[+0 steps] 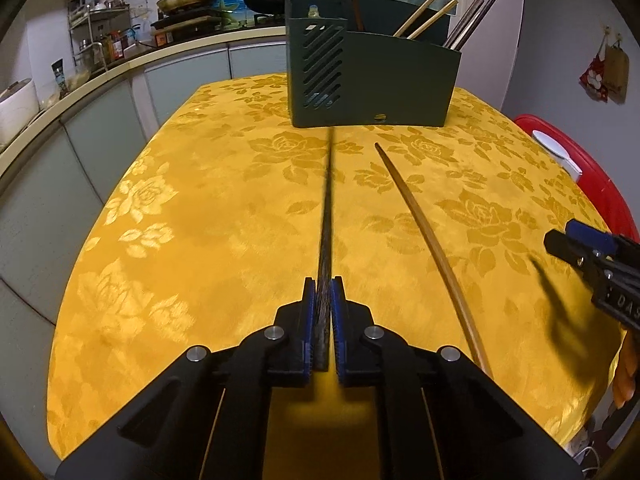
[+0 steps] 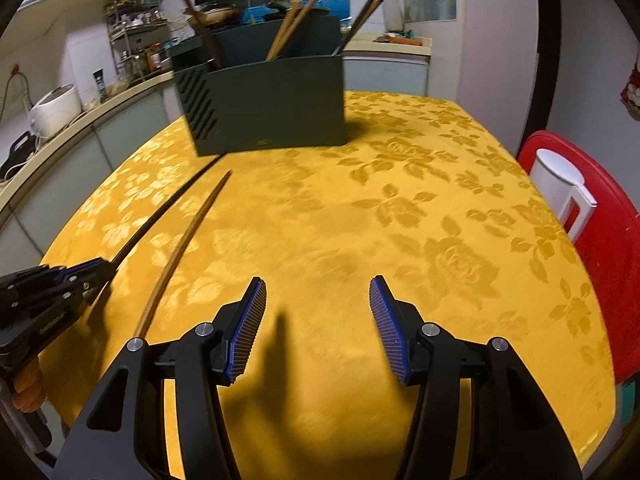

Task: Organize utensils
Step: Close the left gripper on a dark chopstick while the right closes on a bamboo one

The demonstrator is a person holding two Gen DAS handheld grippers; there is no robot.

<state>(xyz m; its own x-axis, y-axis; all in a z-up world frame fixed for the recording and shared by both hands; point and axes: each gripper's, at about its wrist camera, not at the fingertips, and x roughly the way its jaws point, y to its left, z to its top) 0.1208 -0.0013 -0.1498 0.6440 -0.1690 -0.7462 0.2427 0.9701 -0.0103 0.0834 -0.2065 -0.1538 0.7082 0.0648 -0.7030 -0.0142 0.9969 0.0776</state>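
My left gripper (image 1: pixel 325 280) was clamped on a dark chopstick (image 1: pixel 328 208), its blue pads (image 1: pixel 308 312) pressed against the thick end; the stick was slim, near-black and faintly speckled, tapering toward a tip near the foot of the dark green utensil holder (image 1: pixel 384 80). Just beside it a brown wooden chopstick (image 1: pixel 420 224) lay on the yellow floral tablecloth (image 1: pixel 200 208), lighter and plain. My right gripper (image 2: pixel 318 292) hung over bare cloth with its jaws half spread, empty. The holder stood at the far end with brown and dark chopsticks (image 1: pixel 464 28) leaning inside.
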